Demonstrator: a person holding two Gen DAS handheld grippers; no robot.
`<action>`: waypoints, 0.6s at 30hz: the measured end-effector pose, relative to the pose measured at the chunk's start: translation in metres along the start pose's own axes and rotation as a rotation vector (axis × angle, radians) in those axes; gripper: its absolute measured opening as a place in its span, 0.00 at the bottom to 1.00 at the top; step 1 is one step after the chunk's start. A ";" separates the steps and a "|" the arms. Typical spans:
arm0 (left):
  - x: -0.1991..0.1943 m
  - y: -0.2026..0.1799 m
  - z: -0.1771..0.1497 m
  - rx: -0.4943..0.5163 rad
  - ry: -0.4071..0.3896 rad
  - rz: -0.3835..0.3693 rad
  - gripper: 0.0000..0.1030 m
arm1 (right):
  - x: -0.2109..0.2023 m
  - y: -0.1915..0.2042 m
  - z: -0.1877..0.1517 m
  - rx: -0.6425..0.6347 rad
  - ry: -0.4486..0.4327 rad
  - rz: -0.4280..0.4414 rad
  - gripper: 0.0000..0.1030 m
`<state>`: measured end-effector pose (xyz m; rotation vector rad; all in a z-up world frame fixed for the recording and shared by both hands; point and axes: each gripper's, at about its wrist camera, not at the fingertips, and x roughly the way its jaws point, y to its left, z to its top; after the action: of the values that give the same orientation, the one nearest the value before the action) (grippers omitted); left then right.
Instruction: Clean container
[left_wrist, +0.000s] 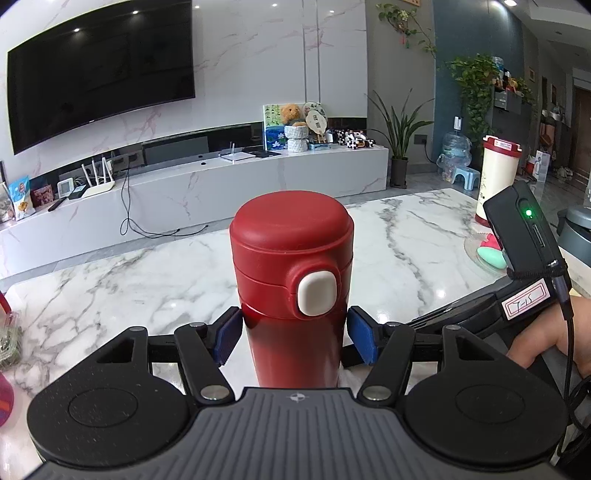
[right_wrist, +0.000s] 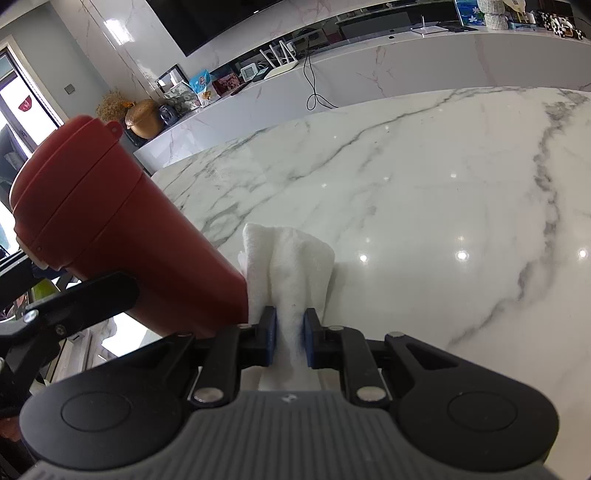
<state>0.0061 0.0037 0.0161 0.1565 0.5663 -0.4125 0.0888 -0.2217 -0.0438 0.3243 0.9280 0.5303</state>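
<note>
Left wrist view shows the left claw (left_wrist: 293, 334) closed on a red flask (left_wrist: 291, 280), its blue pads (left_wrist: 228, 334) pressing the body from both sides just under the lid; the flask stands upright over the white marble surface (left_wrist: 110, 280), though its base is hidden by the claw, so whether it rests there I cannot tell; a white button (left_wrist: 317, 292) sits on the front of the lid; at the right edge a hand (left_wrist: 543, 339) grips the other tool, and a cream cup with a red lid (left_wrist: 500, 177) stands farther back; from the right wrist view, the right claw (right_wrist: 290, 334) is nearly closed, pinching a folded white cloth (right_wrist: 291, 254) between its pads; the cloth touches the lower side of the flask (right_wrist: 122, 229), which leans across the left of that picture above the surface (right_wrist: 424, 192).
</note>
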 end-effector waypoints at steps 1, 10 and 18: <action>0.000 -0.001 0.000 -0.016 0.000 0.010 0.59 | 0.000 0.000 0.000 -0.002 0.001 -0.001 0.17; -0.005 -0.017 -0.005 -0.160 -0.022 0.151 0.64 | 0.002 0.002 -0.001 0.003 0.002 -0.002 0.17; -0.006 -0.024 0.002 -0.173 -0.072 0.195 0.59 | 0.005 0.001 0.001 0.003 0.002 -0.002 0.17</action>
<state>-0.0079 -0.0167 0.0205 0.0295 0.5079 -0.1783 0.0916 -0.2180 -0.0460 0.3253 0.9309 0.5277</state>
